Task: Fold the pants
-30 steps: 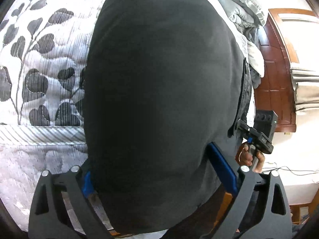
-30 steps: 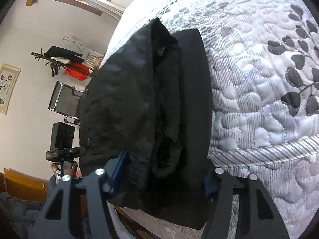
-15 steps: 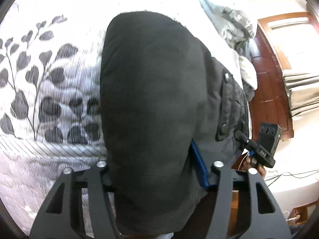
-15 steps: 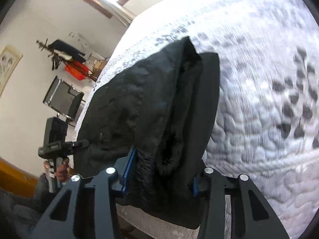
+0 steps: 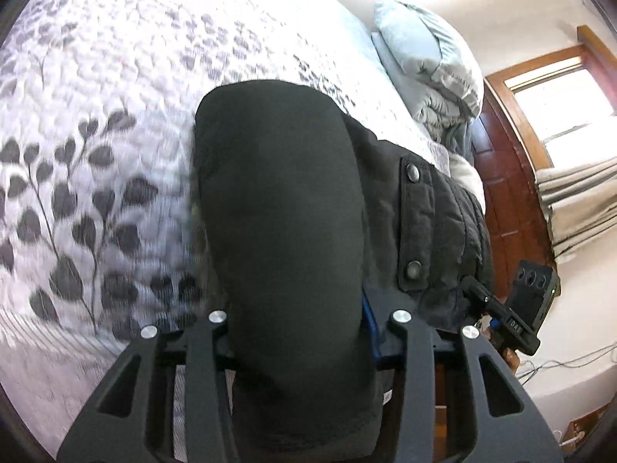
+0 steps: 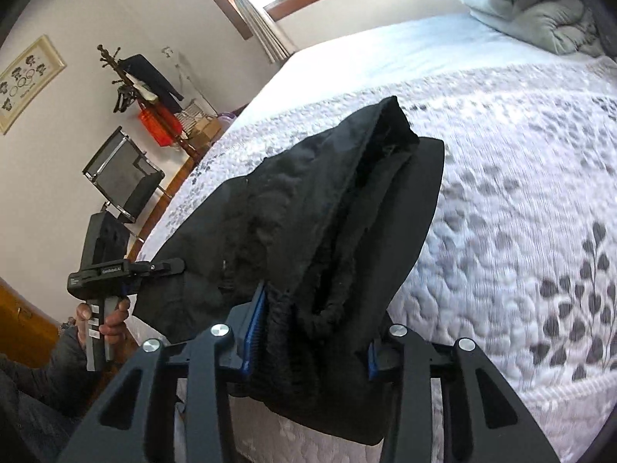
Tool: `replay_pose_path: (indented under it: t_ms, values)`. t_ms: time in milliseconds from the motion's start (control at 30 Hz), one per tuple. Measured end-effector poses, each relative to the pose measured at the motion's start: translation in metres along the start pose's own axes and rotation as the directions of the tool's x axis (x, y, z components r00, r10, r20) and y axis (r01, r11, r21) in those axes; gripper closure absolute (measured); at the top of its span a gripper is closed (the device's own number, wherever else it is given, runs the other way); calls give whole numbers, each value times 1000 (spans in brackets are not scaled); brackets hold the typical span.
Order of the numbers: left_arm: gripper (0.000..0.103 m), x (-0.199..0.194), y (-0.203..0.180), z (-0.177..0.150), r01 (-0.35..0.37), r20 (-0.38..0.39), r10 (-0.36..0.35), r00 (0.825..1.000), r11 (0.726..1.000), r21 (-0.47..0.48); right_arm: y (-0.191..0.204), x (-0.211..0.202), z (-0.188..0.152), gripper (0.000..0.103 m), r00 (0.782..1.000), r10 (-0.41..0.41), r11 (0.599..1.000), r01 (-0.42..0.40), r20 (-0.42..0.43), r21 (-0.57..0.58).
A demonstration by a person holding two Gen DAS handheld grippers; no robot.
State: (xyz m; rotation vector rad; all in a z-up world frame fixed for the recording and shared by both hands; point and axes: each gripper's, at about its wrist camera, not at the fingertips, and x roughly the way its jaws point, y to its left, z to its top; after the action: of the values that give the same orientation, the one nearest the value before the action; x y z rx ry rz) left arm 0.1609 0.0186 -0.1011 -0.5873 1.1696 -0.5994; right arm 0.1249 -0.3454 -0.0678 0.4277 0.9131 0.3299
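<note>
Both grippers pinch the black pants, each at one near corner of the garment. Left gripper [image 5: 297,320] has just been closing its jaws, and a thick, smooth fold of the pants [image 5: 281,212] now fills the gap between its fingers, bulging up toward the camera. Right gripper [image 6: 308,332] has likewise just been narrowing; bunched, fuzzy-lined cloth of the same pants [image 6: 327,223] sits clamped between its blue-edged pads.

From these two grips the garment slopes away onto the quilt [image 5: 96,96], a white spread printed with grey leaves. A snap-fastened tab [image 5: 414,227] shows on the right side of the pants in the left wrist view, near the right gripper's body at that edge. In the right wrist view a hand [image 6: 100,320] grasps the left gripper's handle at the near left.

Farther off, pillows and a folded grey duvet [image 6: 540,11] lie at the far end of the bed. A coat stand [image 6: 142,85] rises by the left wall.
</note>
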Motion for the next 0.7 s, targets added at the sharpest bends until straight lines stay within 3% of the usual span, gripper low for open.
replay_pose_path:
  t_ms: [400, 700]
  values:
    - [64, 3, -7, 75, -32, 99, 28, 995, 999, 37, 2, 39, 70, 63, 999, 30, 999, -29, 45, -41]
    - [63, 26, 18, 119, -117, 104, 112, 988, 992, 44, -26, 96, 107, 63, 998, 61, 998, -61, 6, 9]
